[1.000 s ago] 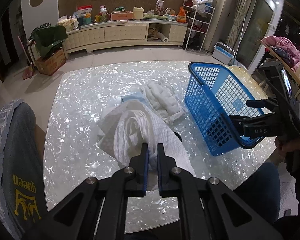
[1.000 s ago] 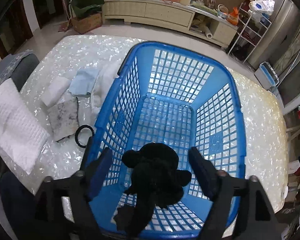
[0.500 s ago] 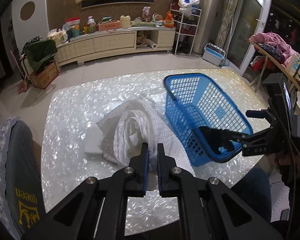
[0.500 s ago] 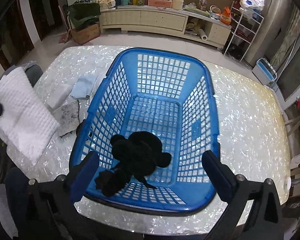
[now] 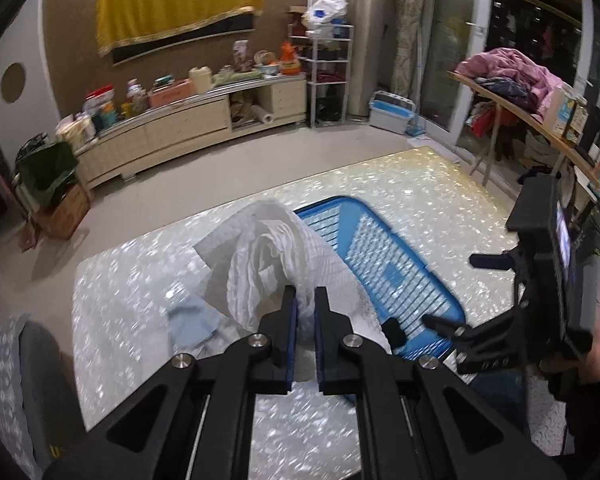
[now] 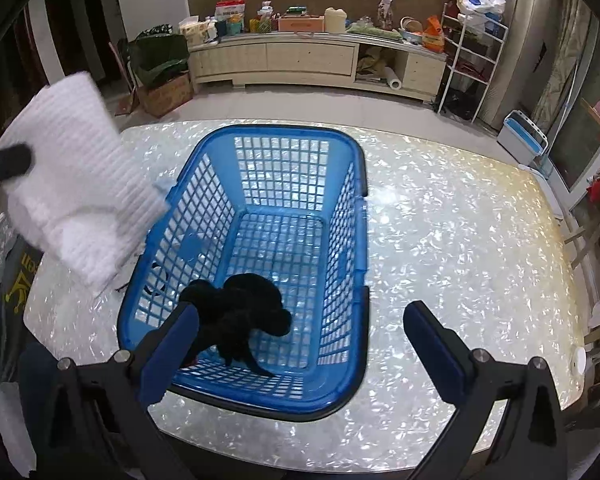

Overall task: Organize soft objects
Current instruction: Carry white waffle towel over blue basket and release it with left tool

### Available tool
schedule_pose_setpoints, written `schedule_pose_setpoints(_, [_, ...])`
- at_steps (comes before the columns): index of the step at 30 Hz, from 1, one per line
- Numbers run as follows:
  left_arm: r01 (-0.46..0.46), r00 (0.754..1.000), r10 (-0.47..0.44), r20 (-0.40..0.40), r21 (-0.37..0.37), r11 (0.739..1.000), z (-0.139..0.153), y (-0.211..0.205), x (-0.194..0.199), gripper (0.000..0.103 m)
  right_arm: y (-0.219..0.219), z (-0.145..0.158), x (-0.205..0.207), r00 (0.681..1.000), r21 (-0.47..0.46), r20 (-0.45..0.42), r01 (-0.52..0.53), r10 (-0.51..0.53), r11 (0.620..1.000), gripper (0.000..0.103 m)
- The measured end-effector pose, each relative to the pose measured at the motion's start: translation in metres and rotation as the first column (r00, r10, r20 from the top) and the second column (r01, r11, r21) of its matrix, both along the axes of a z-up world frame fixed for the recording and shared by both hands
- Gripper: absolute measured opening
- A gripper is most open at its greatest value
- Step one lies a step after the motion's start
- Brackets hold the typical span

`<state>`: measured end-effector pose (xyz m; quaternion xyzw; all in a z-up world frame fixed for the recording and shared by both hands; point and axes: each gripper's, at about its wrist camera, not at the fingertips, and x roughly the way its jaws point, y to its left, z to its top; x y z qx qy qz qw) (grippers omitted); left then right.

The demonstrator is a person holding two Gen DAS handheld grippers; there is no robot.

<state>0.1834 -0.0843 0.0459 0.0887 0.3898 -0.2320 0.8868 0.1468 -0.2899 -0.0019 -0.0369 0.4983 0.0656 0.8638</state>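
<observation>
My left gripper (image 5: 305, 300) is shut on a white waffle-textured towel (image 5: 268, 256) and holds it in the air just left of the blue plastic basket (image 5: 396, 268). The right wrist view shows the towel (image 6: 76, 196) hanging beside the basket's left rim (image 6: 180, 200). A black fuzzy soft item (image 6: 240, 312) lies in the near end of the basket. My right gripper (image 6: 300, 320) is open and empty, above the basket's near rim. It shows in the left wrist view (image 5: 500, 336) at the right.
A light blue cloth (image 5: 192, 320) lies on the pearl-patterned table (image 6: 440, 240) left of the basket. A long cabinet (image 6: 312, 60) stands across the floor behind. A grey chair back (image 5: 24, 380) stands at the table's left edge.
My left gripper has raised the white towel and carried it right, up to the basket's left side. My right gripper has drawn back from the black item, which stays in the basket.
</observation>
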Motion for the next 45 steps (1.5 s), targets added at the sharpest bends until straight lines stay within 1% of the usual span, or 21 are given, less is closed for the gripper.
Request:
schedule_pose_setpoints(3, [0.045, 0.999, -0.045, -0.001, -0.002, 0.999, -0.001, -0.024, 0.012, 0.006, -0.006, -0.002, 0.003, 1.0, -0.002, -0.003, -0.002, 0.002, 1.0, 0.103])
schedule_pose_setpoints(7, [0.085, 0.996, -0.085, -0.019, 0.018, 0.996, -0.011, -0.052, 0.03, 0.006, -0.017, -0.01, 0.01, 1.0, 0.016, -0.022, 0.014, -0.014, 1.0, 0.103])
schedule_pose_setpoints(10, [0.12, 0.992, -0.119, -0.049, 0.015, 0.993, -0.022, -0.071, 0.046, 0.006, -0.025, -0.016, 0.014, 0.999, 0.028, -0.032, 0.032, -0.031, 0.999, 0.103])
schedule_pose_setpoints(13, [0.155, 0.982, -0.156, -0.103, -0.015, 0.988, -0.039, -0.085, 0.063, 0.006, -0.034, -0.025, 0.019, 0.998, 0.046, -0.047, 0.051, -0.048, 0.998, 0.103])
schedule_pose_setpoints(18, [0.187, 0.972, -0.184, -0.143, 0.003, 0.982, -0.065, -0.104, 0.085, 0.006, -0.047, -0.038, 0.031, 0.994, 0.07, -0.07, 0.086, -0.081, 0.994, 0.103])
schedule_pose_setpoints(19, [0.191, 0.971, -0.187, -0.152, 0.011, 0.982, -0.071, -0.107, 0.089, 0.006, -0.048, -0.039, 0.033, 0.994, 0.072, -0.073, 0.091, -0.086, 0.993, 0.103])
schedule_pose_setpoints(22, [0.189, 0.973, -0.179, -0.142, 0.056, 0.98, -0.087, -0.111, 0.101, 0.006, -0.053, -0.043, 0.039, 0.992, 0.089, -0.082, 0.103, -0.096, 0.991, 0.103])
schedule_pose_setpoints(25, [0.193, 0.966, -0.178, -0.185, 0.062, 0.979, -0.104, -0.11, 0.115, 0.006, -0.051, -0.045, 0.043, 0.993, 0.103, -0.08, 0.1, -0.091, 0.99, 0.103])
schedule_pose_setpoints(28, [0.179, 0.965, -0.155, -0.211, 0.099, 0.979, -0.119, -0.109, 0.128, 0.006, -0.056, -0.051, 0.052, 0.993, 0.117, -0.084, 0.094, -0.084, 0.989, 0.103])
schedule_pose_setpoints(38, [0.175, 0.958, -0.139, -0.252, 0.124, 0.977, -0.142, -0.106, 0.139, 0.008, -0.053, -0.054, 0.057, 0.992, 0.138, -0.101, 0.095, -0.082, 0.986, 0.103])
schedule_pose_setpoints(39, [0.175, 0.956, -0.139, -0.258, 0.124, 0.977, -0.144, -0.106, 0.14, 0.009, -0.053, -0.054, 0.057, 0.991, 0.137, -0.103, 0.095, -0.081, 0.986, 0.103])
schedule_pose_setpoints(40, [0.172, 0.957, -0.135, -0.258, 0.128, 0.977, -0.145, -0.106, 0.14, 0.016, -0.053, -0.055, 0.055, 0.991, 0.136, -0.104, 0.095, -0.081, 0.986, 0.103])
schedule_pose_setpoints(41, [0.172, 0.956, -0.134, -0.26, 0.13, 0.976, -0.146, -0.106, 0.14, 0.02, -0.054, -0.054, 0.054, 0.991, 0.137, -0.105, 0.096, -0.082, 0.986, 0.103])
schedule_pose_setpoints(42, [0.174, 0.954, -0.136, -0.266, 0.127, 0.977, -0.146, -0.106, 0.14, 0.027, -0.054, -0.054, 0.053, 0.991, 0.138, -0.105, 0.098, -0.084, 0.986, 0.103])
schedule_pose_setpoints(43, [0.173, 0.952, -0.134, -0.275, 0.121, 0.977, -0.147, -0.108, 0.141, 0.028, -0.054, -0.054, 0.053, 0.991, 0.138, -0.105, 0.1, -0.086, 0.985, 0.103])
schedule_pose_setpoints(44, [0.177, 0.949, -0.138, -0.284, 0.114, 0.978, -0.147, -0.107, 0.142, 0.032, -0.054, -0.053, 0.053, 0.991, 0.14, -0.104, 0.103, -0.088, 0.985, 0.103])
schedule_pose_setpoints(45, [0.181, 0.947, -0.143, -0.289, 0.11, 0.977, -0.148, -0.107, 0.142, 0.038, -0.054, -0.053, 0.053, 0.99, 0.142, -0.104, 0.105, -0.091, 0.984, 0.103])
